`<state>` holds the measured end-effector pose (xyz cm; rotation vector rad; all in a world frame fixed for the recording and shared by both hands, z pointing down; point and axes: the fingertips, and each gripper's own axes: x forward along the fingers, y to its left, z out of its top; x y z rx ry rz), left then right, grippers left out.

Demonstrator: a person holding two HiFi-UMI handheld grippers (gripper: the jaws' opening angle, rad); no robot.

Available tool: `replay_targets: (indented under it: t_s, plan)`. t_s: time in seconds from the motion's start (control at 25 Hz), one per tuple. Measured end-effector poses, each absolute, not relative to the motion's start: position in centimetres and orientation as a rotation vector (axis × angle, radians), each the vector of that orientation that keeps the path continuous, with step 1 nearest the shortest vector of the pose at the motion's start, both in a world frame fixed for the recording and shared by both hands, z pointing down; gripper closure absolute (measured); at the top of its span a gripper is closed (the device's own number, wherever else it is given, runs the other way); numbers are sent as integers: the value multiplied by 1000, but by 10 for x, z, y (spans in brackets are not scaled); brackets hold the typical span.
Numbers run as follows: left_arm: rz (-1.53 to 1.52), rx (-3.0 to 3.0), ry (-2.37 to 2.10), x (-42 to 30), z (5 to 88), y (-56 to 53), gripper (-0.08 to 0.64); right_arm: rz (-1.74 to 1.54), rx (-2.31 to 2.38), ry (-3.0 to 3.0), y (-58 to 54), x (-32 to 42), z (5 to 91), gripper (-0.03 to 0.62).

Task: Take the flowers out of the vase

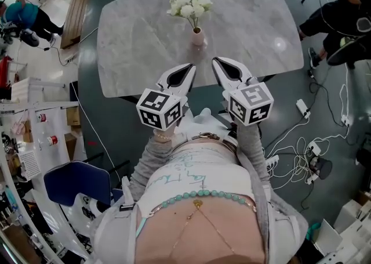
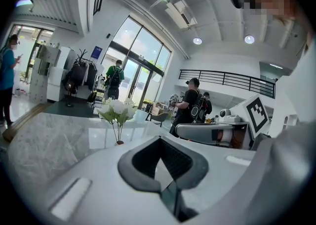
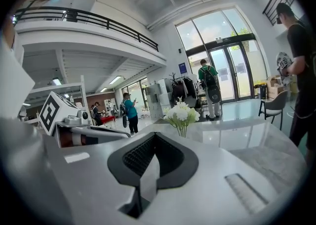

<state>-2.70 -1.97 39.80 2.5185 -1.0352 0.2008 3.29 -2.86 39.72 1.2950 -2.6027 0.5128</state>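
Observation:
White flowers (image 1: 189, 4) stand upright in a small pale pink vase (image 1: 197, 36) near the middle of the marble table (image 1: 133, 42). My left gripper (image 1: 189, 67) and right gripper (image 1: 216, 60) hover side by side over the table's near edge, short of the vase, both shut and holding nothing. The left gripper view has the flowers (image 2: 117, 108) beyond the shut left gripper (image 2: 158, 138), a little to the left. In the right gripper view the flowers (image 3: 181, 113) rise just past the shut right gripper (image 3: 155, 134), whose body hides the vase.
A blue chair (image 1: 78, 181) stands at the lower left, beside the person holding the grippers. Cables and power strips (image 1: 301, 147) lie on the floor at right. A seated person (image 1: 342, 19) is by the table's far right corner. Other people stand in the room behind.

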Motion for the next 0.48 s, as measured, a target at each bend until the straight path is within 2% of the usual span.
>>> replay_targets:
  t_s: [0.48]
  plan:
    - [214,2523,-977,-23,404,-62,560,530,1347,-2558,-64,40,404,566]
